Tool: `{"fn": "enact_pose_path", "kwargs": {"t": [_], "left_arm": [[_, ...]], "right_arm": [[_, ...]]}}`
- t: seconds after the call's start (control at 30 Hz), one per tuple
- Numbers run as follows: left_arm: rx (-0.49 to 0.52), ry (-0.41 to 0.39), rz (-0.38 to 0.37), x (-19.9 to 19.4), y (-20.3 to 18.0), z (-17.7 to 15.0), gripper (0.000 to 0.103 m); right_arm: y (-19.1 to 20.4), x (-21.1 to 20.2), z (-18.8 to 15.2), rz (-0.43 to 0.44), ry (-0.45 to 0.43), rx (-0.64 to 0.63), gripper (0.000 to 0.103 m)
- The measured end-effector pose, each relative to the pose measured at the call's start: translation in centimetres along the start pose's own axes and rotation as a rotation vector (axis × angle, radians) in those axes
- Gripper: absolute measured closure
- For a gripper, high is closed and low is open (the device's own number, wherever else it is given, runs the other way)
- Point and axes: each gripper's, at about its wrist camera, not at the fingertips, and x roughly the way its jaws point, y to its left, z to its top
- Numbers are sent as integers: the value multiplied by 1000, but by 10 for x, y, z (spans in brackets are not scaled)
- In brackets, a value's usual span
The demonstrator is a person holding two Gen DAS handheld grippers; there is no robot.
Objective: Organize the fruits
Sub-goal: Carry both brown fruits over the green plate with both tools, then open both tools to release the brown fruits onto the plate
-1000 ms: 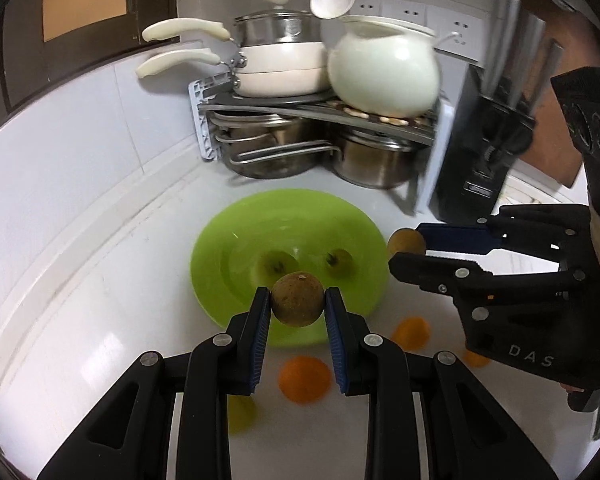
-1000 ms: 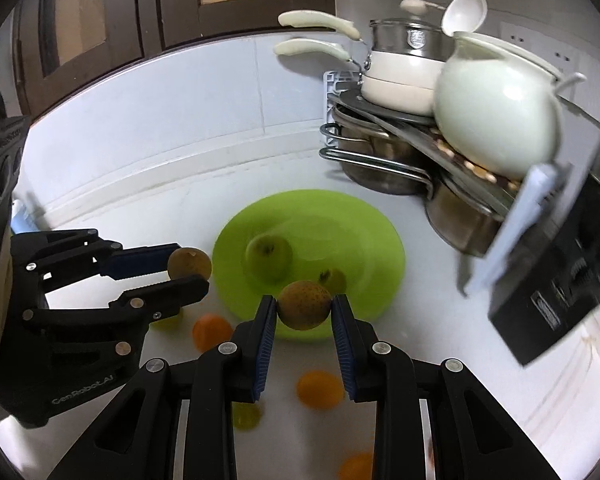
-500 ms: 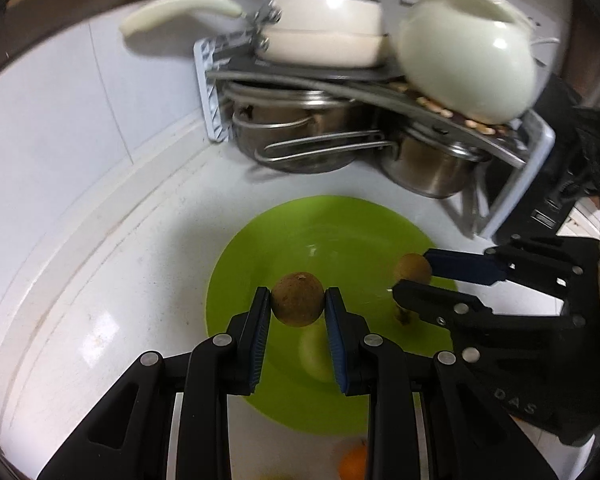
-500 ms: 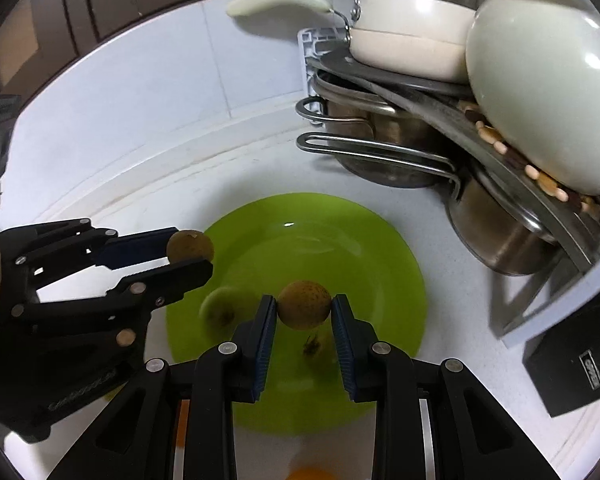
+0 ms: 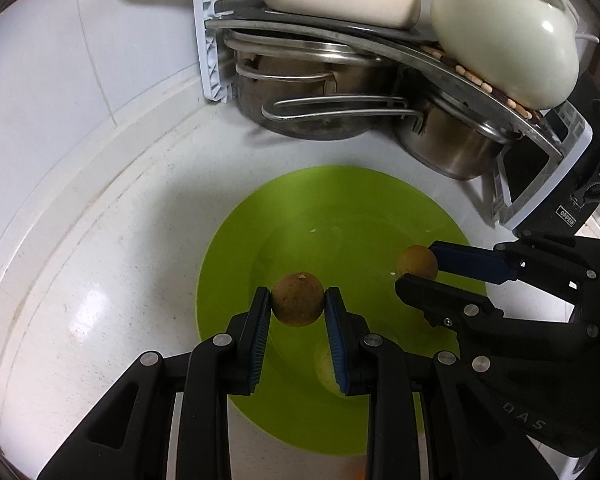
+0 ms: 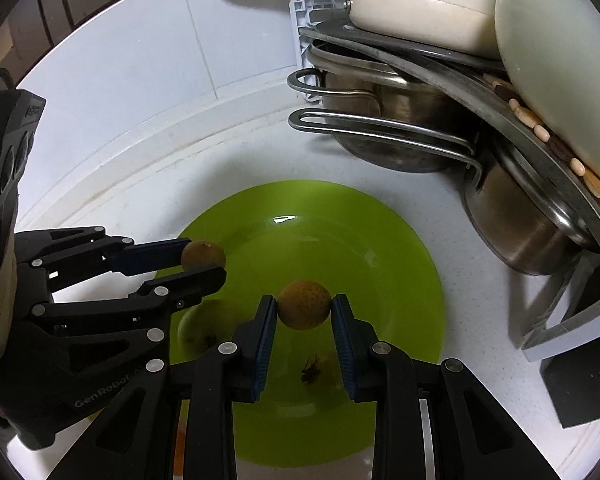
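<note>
Item: two small round brown fruits with a matt, faintly speckled rind, each carried over a shallow lime-green plastic plate (image 5: 228, 264) on a white speckled countertop (image 5: 100, 280). First fruit (image 5: 297, 298): pinched at its widest girth between the blue ribbed pads of the left gripper (image 5: 298, 304), jaws closed on it from either side, stem scar uppermost, suspended above the plate's near-left part. Second fruit (image 6: 304, 305): clamped likewise across its middle by the right gripper (image 6: 305, 314), jaws closed on it, held above the plate's centre. Handling, by estimate: light, firm-skinned yet thin-shelled, apt to roll once freed and to crack or bruise under hard pressure; best taken across the equator with modest force and released low over the dished centre. Already in the plate: a pale yellow-green apple-like fruit (image 6: 200, 326) and a second yellowish fruit with a dark stalk end (image 6: 314, 370), both partly hidden behind the fingers. Surroundings: stainless steel pots (image 5: 312, 96) under a metal corner rack, cream ceramic pot (image 5: 504, 36) above. Legible writing: "OPPEIN" on the black box (image 6: 580, 384) at right; "GenRobot" moulded on the left gripper's body; "DAS" on the right gripper's body.
</note>
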Motion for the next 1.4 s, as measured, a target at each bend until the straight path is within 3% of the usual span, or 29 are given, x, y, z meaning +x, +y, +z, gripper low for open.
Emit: {"fn": "enact_pose_path", "kwargs": {"t": [0.7,1.03,1.4], "left_arm": [[-20,-17,-17,-14,1,-4,74],[-16,-103,-17,-68,-16,-17,69],[16,-183,21,-134,-45,-48,58]], "right_arm": [[4,-17,-5,-7,-27,-5,73],[16,-75,-18,-29,-140,-21,73],[26,-142,-57,-50,-245,-12,67]]}}
